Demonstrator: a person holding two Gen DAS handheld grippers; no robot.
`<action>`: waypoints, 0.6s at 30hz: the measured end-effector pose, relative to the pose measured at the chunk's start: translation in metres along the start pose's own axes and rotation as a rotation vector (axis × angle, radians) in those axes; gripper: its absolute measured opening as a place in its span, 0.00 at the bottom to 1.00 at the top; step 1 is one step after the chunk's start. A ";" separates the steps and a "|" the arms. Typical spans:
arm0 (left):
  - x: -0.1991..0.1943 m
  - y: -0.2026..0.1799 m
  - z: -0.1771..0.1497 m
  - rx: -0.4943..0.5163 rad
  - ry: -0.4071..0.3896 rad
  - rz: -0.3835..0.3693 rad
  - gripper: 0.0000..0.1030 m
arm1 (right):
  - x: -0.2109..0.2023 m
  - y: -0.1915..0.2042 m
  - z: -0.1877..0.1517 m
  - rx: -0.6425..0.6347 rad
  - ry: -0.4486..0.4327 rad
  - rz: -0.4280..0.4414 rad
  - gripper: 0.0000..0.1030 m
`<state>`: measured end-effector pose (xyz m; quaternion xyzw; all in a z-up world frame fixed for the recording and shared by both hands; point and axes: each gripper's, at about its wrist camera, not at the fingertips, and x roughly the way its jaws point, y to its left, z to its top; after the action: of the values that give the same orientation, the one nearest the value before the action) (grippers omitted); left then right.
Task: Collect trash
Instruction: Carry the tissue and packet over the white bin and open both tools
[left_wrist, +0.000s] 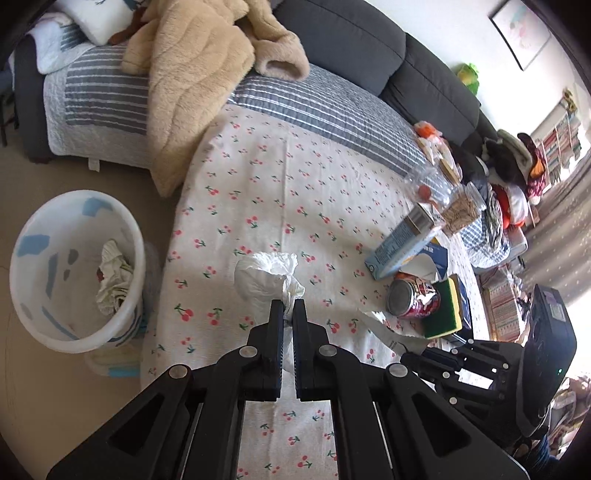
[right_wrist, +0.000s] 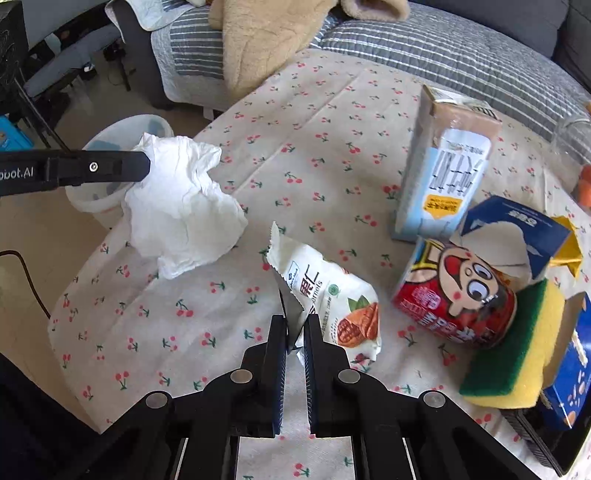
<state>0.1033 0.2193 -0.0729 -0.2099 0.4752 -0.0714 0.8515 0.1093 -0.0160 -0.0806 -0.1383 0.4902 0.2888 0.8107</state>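
On the cherry-print table (left_wrist: 280, 177), both grippers were loaded: the left gripper (left_wrist: 289, 308) clenched a tissue (left_wrist: 264, 278), the right gripper (right_wrist: 295, 325) a wrapper (right_wrist: 332, 295). The bin (left_wrist: 74, 273), left, held paper (can (right_wrist: 454, 299) and carton (right_wrist: 443, 173) remained).

The right gripper's (right_wrist: 295, 325) fingers cover the pinched edge of the snack wrapper (right_wrist: 332, 299). In the right wrist view, the crumpled tissue (right_wrist: 181, 203) and a black finger hide most of the white bin (right_wrist: 122, 133). The clear bottle (right_wrist: 576, 136) and blue box (right_wrist: 569, 384) are cut off at the right edge.
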 end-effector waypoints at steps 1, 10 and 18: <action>-0.003 0.009 0.002 -0.020 -0.007 0.006 0.04 | 0.002 0.006 0.004 -0.008 -0.001 0.004 0.06; -0.025 0.085 0.008 -0.167 -0.065 0.074 0.04 | 0.019 0.061 0.048 -0.070 -0.030 0.058 0.06; -0.041 0.137 0.013 -0.269 -0.120 0.145 0.04 | 0.049 0.129 0.096 -0.182 -0.027 0.104 0.06</action>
<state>0.0818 0.3592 -0.0933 -0.2910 0.4428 0.0674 0.8454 0.1177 0.1512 -0.0696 -0.1821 0.4575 0.3757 0.7851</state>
